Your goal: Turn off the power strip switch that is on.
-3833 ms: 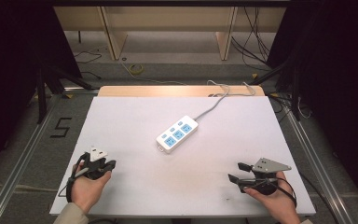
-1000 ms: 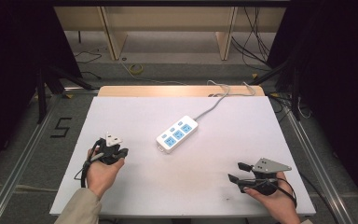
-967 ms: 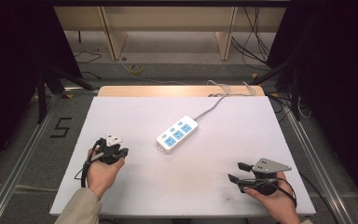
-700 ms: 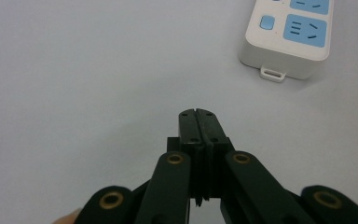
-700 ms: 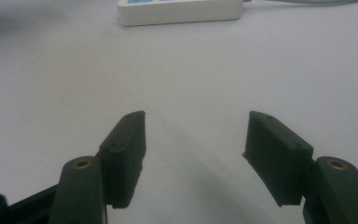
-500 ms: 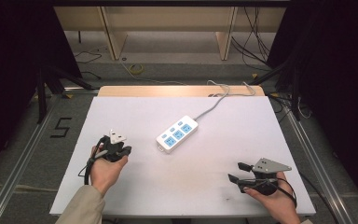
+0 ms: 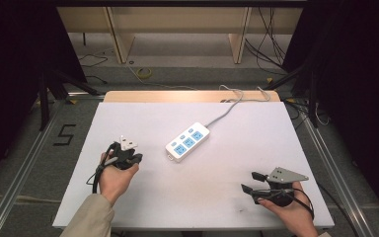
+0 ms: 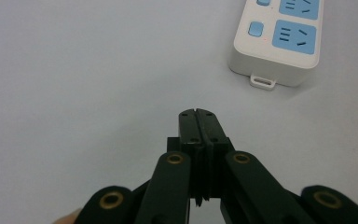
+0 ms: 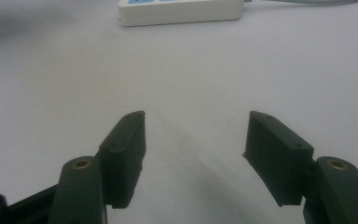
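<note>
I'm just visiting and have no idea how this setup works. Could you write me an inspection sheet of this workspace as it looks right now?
Surface: white rectangular table top, with a faint dark smudge near its front edge.
Job's things: white plastic power strip with blue sockets, lying diagonally mid-table, touched by neither gripper.
Clutter: nothing seen.
Grippers: left gripper jaws closed together, empty, pointing toward the strip's near end; right gripper jaws apart, empty, low over the table near the front right.
Cables: the strip's grey cord runs to the table's far edge; a black cable trails from the left gripper.
Surroundings: wooden shelf frame, loose floor cables, a taped "5" marking.
</note>
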